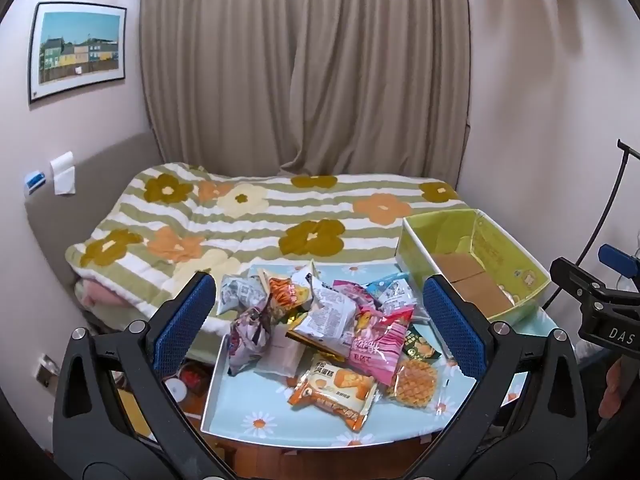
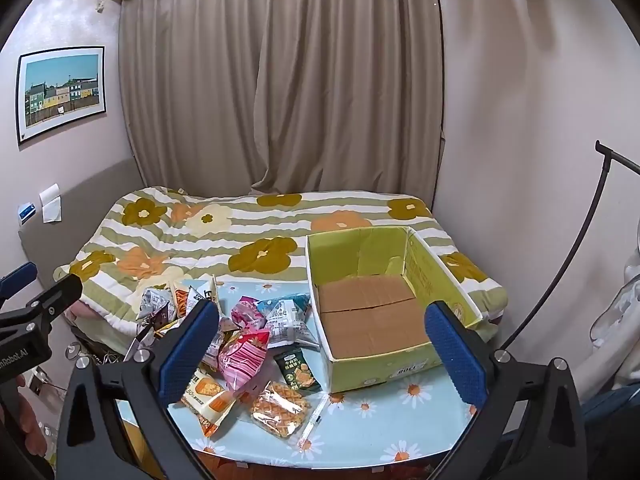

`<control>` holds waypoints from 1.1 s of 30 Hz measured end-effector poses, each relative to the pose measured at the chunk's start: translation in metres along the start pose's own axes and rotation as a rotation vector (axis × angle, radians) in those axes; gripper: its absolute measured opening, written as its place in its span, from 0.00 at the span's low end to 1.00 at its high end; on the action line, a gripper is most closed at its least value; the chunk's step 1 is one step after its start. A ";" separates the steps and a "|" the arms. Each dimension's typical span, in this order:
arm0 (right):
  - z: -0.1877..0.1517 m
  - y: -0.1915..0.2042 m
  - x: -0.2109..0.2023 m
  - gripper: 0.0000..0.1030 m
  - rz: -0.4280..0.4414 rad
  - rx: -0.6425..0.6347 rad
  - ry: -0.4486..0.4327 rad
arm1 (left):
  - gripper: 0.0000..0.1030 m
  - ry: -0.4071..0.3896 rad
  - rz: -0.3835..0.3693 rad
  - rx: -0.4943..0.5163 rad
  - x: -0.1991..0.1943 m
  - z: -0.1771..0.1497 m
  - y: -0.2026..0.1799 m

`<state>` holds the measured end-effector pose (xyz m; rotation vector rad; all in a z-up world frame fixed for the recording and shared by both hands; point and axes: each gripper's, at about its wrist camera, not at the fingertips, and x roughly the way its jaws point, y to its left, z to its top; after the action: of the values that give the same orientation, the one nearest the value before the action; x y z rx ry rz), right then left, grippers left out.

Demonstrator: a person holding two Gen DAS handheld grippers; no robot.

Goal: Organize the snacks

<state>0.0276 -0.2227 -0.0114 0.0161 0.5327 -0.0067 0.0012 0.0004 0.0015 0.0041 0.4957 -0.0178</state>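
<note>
A heap of snack packets point(image 1: 320, 320) lies on a small table with a blue daisy cloth point(image 1: 256, 412). It holds an orange cake packet point(image 1: 334, 394), a waffle packet point(image 1: 414, 382), a pink packet point(image 1: 378, 344) and grey-white packets. My left gripper point(image 1: 320, 328) is open above the heap, holding nothing. An open yellow-green cardboard box point(image 2: 400, 364) with a bare brown bottom stands on the table's right part. My right gripper point(image 2: 324, 352) is open in front of the box and is empty. The heap point(image 2: 240, 344) lies to its left.
A bed with a flowered striped quilt point(image 1: 248, 216) stands right behind the table, with a beige curtain point(image 1: 304, 68) beyond. A black lamp stand point(image 2: 580, 248) rises at the right wall. Clutter lies on the floor to the table's left point(image 1: 184, 380).
</note>
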 end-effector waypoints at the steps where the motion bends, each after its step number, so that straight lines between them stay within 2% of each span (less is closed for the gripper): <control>1: 0.000 0.000 0.000 0.99 0.001 0.001 0.001 | 1.00 0.000 0.001 0.000 0.000 0.000 0.000; 28: -0.003 -0.003 0.000 0.99 0.001 0.002 0.011 | 1.00 0.007 -0.003 0.000 0.003 -0.005 0.000; 33: -0.013 0.001 0.003 0.99 0.001 0.001 0.011 | 1.00 0.007 -0.004 -0.001 0.003 -0.004 0.000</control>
<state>0.0235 -0.2215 -0.0242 0.0176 0.5438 -0.0064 0.0018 0.0006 -0.0039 0.0020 0.5030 -0.0211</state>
